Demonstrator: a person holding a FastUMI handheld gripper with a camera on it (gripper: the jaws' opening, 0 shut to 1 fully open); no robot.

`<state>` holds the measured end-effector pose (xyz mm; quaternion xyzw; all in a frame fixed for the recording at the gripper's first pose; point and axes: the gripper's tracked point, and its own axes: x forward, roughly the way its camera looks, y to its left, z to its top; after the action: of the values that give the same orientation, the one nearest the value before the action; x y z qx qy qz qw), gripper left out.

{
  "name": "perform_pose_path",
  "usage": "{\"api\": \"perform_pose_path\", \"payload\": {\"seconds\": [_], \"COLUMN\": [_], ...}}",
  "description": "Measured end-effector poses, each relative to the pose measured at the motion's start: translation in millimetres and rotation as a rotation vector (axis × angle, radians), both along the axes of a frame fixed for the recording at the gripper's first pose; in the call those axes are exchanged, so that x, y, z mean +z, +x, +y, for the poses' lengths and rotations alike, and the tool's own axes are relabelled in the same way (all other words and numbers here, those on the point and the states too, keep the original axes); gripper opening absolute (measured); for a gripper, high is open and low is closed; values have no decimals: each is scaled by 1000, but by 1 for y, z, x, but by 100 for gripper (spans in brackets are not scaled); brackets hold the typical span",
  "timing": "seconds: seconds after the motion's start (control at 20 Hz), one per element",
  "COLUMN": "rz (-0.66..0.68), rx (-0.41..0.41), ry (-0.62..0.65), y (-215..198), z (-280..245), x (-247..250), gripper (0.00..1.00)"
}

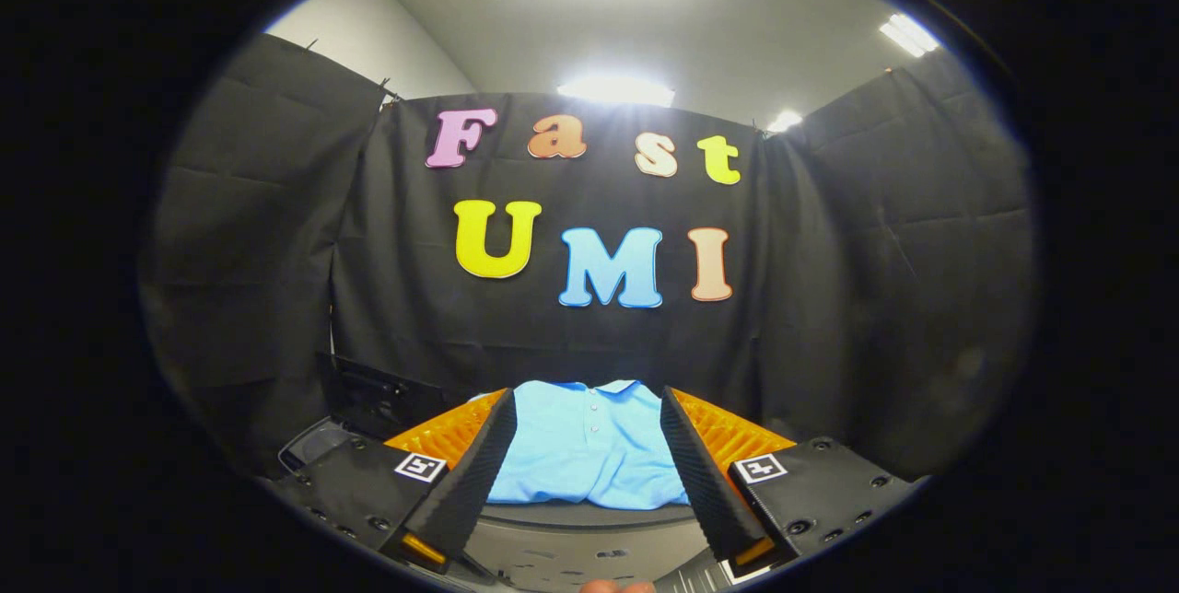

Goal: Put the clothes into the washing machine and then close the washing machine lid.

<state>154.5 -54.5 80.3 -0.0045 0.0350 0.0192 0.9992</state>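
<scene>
— Looking along the tool from its left side: what sits there?

— Behind the left finger there is a dark, boxy object against the booth's cloth wall; I cannot tell what it is. Below it, a grey rounded edge shows beside the gripper's body.

— And the gripper itself?

— The gripper is spread wide, its two fingers well apart and pressing on nothing. Each finger has a ribbed inner face, and a small square marker sits on the left mount, with another marker on the right mount.

— Where are the clothes?

— A light blue polo shirt lies flat just ahead, seen in the gap between the fingers. Its collar points away toward the wall, and a buttoned placket runs down its middle. The fingers do not touch it, as far as I can tell. The shirt rests on a dark curved surface, with a grey panel nearer the camera. Whether that is the washing machine, I cannot tell.

— Anything farther right?

— The right finger, then more black cloth. Overhead, ceiling lights glare.
</scene>
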Motion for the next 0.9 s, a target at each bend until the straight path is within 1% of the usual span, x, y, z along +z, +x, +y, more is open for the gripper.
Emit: {"api": "perform_pose_path", "payload": {"seconds": [0.1, 0.35, 0.55, 0.9], "rz": [37, 187, 293, 417], "rx": [-4, 6, 8, 30], "ry": [1, -54, -59, -89], "y": [19, 66, 99, 154], "z": [-3, -2, -5, 1], "x": [8, -1, -26, -85], "gripper": [98, 98, 98, 98]}}
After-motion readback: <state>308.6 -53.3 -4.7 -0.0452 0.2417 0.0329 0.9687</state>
